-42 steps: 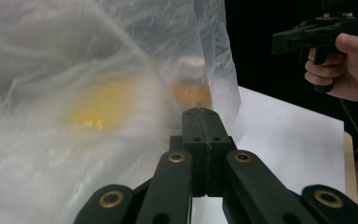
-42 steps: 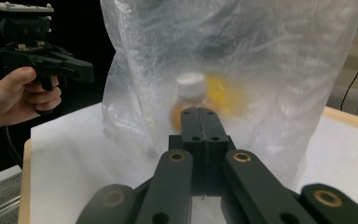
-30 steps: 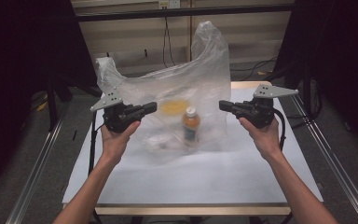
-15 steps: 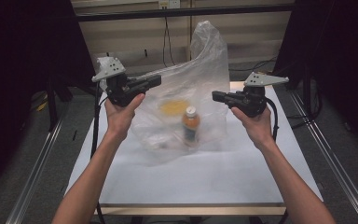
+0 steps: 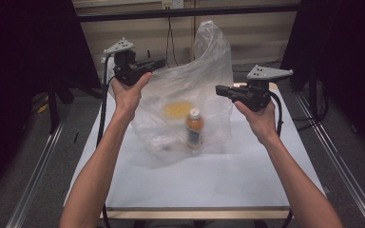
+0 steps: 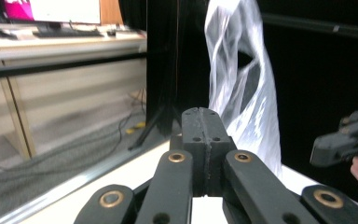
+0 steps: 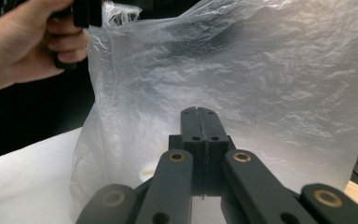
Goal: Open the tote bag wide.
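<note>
Since half a second ago my left gripper (image 5: 158, 63) has climbed higher above the white tabletop (image 5: 209, 178), hauling the near-left edge of the thin, crinkled clear plastic bag (image 5: 197, 85) up with it, while my right gripper (image 5: 221, 90) has stayed at about the same height, just right of the bag. On its own camera the left gripper (image 6: 203, 114) shows both jaws pressed flat together; whether a sliver of film is pinched between them I cannot tell, though the bag's corner hangs right at its tips in the high view. My right gripper (image 7: 200, 114) also has its jaws together, pointed at the bag's wall with nothing visibly caught. Inside the bag, resting on the table, stand a small orange bottle with a white cap (image 5: 194, 127) and, behind it, a blurred yellow round thing (image 5: 177, 109). To lift well, I judge I should raise the bag's left side slowly so the bottle stays upright, then part the right jaws and take the bag's right edge at matching height before pulling further.
</note>
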A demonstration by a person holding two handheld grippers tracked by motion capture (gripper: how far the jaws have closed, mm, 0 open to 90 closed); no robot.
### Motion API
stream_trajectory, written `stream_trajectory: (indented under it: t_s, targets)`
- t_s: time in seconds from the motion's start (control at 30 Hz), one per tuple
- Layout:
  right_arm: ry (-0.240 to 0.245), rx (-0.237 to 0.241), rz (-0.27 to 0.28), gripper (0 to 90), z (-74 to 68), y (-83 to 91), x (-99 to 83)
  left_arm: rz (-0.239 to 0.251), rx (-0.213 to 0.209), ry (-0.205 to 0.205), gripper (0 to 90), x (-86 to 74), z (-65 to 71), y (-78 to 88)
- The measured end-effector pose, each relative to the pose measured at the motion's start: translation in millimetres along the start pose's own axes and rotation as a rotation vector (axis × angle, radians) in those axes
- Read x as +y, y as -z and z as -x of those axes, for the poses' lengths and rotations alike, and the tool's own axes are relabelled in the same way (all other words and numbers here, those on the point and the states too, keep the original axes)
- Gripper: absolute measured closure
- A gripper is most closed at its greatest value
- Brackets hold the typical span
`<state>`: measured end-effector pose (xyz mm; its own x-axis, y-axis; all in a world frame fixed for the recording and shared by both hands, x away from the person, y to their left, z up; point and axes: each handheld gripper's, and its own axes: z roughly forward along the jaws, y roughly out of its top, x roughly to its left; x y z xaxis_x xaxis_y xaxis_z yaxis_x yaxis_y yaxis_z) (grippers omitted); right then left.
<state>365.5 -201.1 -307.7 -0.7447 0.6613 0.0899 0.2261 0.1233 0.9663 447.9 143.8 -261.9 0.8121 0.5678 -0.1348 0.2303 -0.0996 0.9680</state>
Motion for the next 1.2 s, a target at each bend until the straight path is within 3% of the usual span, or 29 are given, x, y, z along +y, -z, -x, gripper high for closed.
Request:
stream_trajectory:
  t_s: [0.1,0.27,0.33,0.43,0.6,0.93,1.03,1.2]
  targets:
    - [-0.004,-0.003,0.001,90.0,1.2,-2.0,-0.7,-0.026,-0.010,0.003,90.0,-7.2,0.2,-7.3]
    - [0.003,-0.004,-0.010,90.0,1.5,-6.6,-1.4,-0.102,-0.032,-0.035,90.0,-24.5,7.3,-18.8]
    - [0.002,-0.004,-0.008,90.0,1.6,-8.0,-0.3,-0.092,-0.066,-0.041,90.0,-27.7,13.6,-19.4]
    - [0.002,-0.005,-0.002,90.0,2.0,-10.0,2.0,-0.112,-0.071,-0.062,90.0,-30.1,19.3,-20.5]
    - [-0.001,0.005,0.016,90.0,0.0,-16.6,8.7,-0.109,-0.149,-0.078,90.0,-39.6,35.7,-25.7]
    - [0.019,0.021,0.044,90.0,-9.7,-16.3,25.4,-0.141,-0.186,-0.082,90.0,-59.3,53.7,-39.3]
    - [0.037,0.027,0.054,90.0,-16.1,-15.5,35.4,-0.164,-0.203,-0.107,90.0,-64.0,62.0,-43.4]
    - [0.045,0.007,0.037,90.0,-15.7,-19.2,36.4,-0.154,-0.208,-0.136,90.0,-67.5,69.1,-40.3]
